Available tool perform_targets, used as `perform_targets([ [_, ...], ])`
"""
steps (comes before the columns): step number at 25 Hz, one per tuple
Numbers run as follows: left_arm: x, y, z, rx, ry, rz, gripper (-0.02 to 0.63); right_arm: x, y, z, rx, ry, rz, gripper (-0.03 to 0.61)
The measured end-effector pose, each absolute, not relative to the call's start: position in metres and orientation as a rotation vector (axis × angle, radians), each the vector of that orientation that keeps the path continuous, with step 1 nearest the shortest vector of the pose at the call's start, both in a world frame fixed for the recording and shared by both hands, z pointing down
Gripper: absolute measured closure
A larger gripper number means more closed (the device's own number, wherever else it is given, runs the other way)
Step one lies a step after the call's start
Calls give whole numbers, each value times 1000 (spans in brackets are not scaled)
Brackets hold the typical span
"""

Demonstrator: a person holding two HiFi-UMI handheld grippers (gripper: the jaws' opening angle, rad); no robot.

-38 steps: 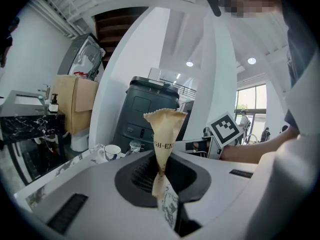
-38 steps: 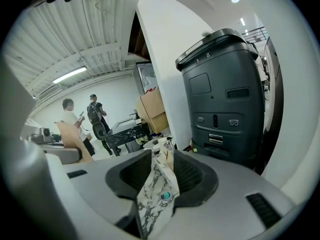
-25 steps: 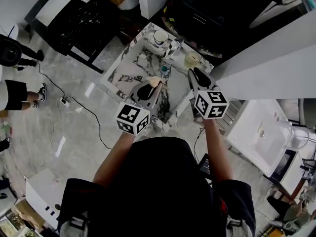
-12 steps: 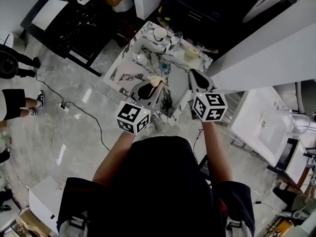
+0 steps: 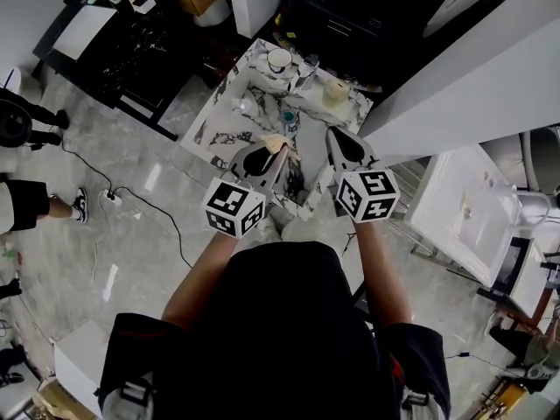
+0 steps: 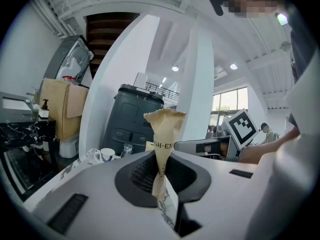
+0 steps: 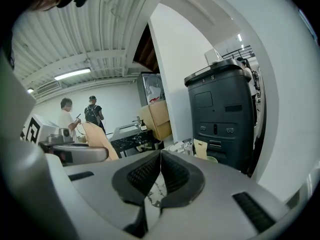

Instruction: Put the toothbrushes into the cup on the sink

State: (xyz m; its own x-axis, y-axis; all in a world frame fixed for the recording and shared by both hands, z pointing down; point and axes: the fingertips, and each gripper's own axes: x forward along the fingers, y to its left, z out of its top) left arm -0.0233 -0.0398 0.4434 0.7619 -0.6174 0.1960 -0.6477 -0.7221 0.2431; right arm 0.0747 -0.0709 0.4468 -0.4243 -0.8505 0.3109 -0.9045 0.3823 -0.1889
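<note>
Head view: left gripper (image 5: 276,153) fingers pinch one paper packet (image 6: 163,134); right gripper (image 5: 331,134) fingers closed, empty.

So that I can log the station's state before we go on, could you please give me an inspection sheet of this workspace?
Surface: veined marble sink counter.
Job's things: white cup at the counter's far edge; tan paper-wrapped packet, probably a toothbrush, in the left gripper.
Clutter: a tan item and a small teal item on the counter.
Grippers: left gripper, fingers shut on the packet; right gripper, fingers together with nothing between them.
Cables: dark cable on the floor left of the counter, running to a power strip.
Surroundings: black table, white basin unit, a bystander's legs at the left edge.
</note>
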Motion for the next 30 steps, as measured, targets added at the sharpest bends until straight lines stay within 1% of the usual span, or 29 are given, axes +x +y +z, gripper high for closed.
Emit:
perform_targets([
  [20, 55, -53, 425, 2710, -1027, 191, 574, 128, -89, 438, 1465, -2570, 522, 543],
  [30, 81, -62, 433, 2684, -1095, 214, 574, 151, -98, 445, 1389, -2630, 536, 543],
])
